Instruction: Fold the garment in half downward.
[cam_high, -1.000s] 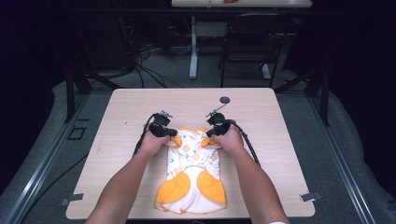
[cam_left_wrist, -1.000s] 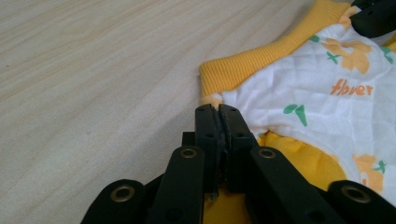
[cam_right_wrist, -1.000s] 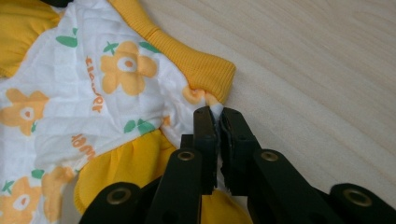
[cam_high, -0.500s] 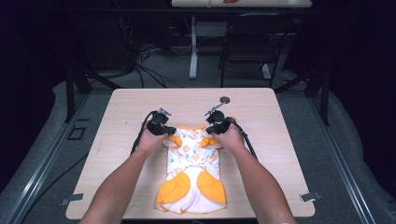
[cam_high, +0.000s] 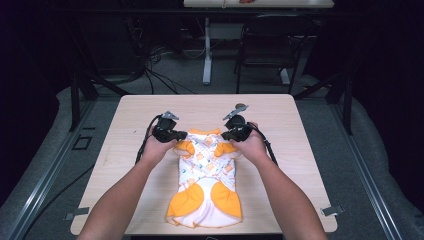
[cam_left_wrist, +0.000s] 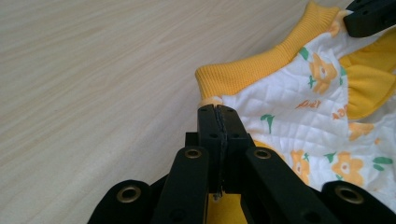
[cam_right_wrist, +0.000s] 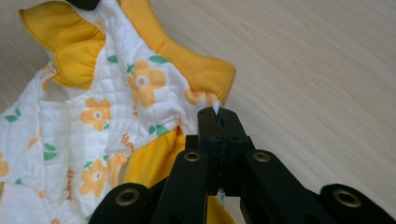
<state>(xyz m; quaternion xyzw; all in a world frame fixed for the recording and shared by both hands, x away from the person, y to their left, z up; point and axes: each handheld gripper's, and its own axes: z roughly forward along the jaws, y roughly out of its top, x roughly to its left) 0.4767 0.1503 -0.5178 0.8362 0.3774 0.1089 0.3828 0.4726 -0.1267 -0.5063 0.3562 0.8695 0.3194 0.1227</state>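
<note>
Now both grippers (cam_high: 181, 135) (cam_high: 224, 135) on garment (cam_high: 205, 180) shoulders.

My right gripper (cam_right_wrist: 218, 122) pinches the flowered garment (cam_right_wrist: 107, 116) just below its yellow ribbed collar (cam_right_wrist: 191, 65), on the table (cam_right_wrist: 317, 88).

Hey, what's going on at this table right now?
A person holds a gripper in each hand over a small flowered garment lying flat on the wooden table. The left gripper is shut on the fabric near one end of the yellow ribbed collar, and the right gripper is shut on the fabric near the collar's other end. The yellow-trimmed bottom lies nearest the person.
</note>
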